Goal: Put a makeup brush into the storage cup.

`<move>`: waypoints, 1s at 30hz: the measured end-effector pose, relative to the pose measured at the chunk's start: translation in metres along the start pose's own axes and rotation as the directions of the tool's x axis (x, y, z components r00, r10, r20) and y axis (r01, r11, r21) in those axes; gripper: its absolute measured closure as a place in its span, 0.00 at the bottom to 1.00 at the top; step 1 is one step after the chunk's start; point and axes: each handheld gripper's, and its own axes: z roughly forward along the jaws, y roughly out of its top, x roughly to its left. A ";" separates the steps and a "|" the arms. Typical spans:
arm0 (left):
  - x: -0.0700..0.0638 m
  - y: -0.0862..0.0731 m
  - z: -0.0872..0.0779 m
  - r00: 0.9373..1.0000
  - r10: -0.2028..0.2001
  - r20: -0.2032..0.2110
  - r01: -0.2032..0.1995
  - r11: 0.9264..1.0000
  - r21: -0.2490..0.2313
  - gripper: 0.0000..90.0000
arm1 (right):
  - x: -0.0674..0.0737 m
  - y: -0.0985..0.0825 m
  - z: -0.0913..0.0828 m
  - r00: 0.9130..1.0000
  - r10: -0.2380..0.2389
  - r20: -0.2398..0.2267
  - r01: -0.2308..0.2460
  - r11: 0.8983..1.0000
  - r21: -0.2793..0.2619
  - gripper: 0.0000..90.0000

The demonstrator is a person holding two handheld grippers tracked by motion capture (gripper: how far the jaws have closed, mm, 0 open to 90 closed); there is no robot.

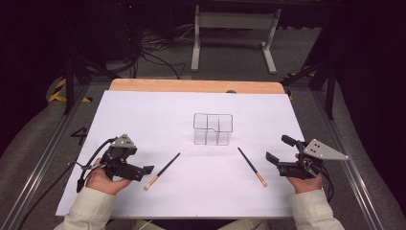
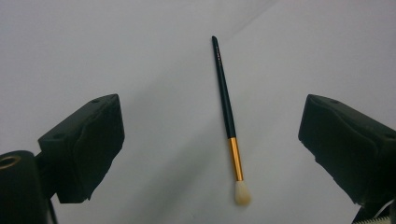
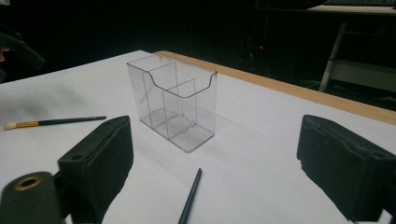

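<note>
Two makeup brushes with dark handles, gold ferrules and pale bristles lie flat on the white sheet. The left brush (image 1: 162, 171) (image 2: 229, 119) (image 3: 53, 122) lies just right of my left gripper (image 1: 146, 171) (image 2: 210, 144), which is open and empty, its jaws framing the brush from above. The right brush (image 1: 252, 166) (image 3: 190, 196) lies just left of my right gripper (image 1: 279, 149) (image 3: 215, 163), also open and empty. A clear plastic organizer (image 1: 213, 128) (image 3: 173, 103) with several compartments stands upright mid-table between the brushes, empty.
The white sheet (image 1: 143, 115) covers the table; a wooden edge (image 1: 191, 86) shows along its far side. Beyond it are a dark floor, cables and a white stand frame (image 1: 234, 33). A hand and sleeve hold each gripper at the near edge.
</note>
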 end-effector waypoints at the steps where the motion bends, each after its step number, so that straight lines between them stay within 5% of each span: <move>1: 0.000 0.000 0.000 1.000 0.000 0.000 0.000 1.000 0.000 0.09 | 0.000 0.000 0.000 1.000 0.000 0.000 0.000 1.000 0.000 0.15; 15: -0.008 0.004 0.024 1.000 0.015 -0.016 -0.013 0.994 0.111 0.23 | 0.001 0.000 -0.003 1.000 -0.011 -0.005 0.011 1.000 0.010 0.21; 26: -0.005 0.005 0.039 0.999 -0.006 0.038 -0.002 0.975 0.220 0.43 | 0.000 -0.002 -0.005 1.000 -0.004 -0.009 0.004 1.000 0.005 0.22; 30: -0.005 0.005 0.048 0.998 -0.018 0.065 -0.001 0.957 0.289 0.46 | 0.000 -0.002 -0.005 1.000 -0.002 -0.010 0.002 1.000 0.005 0.22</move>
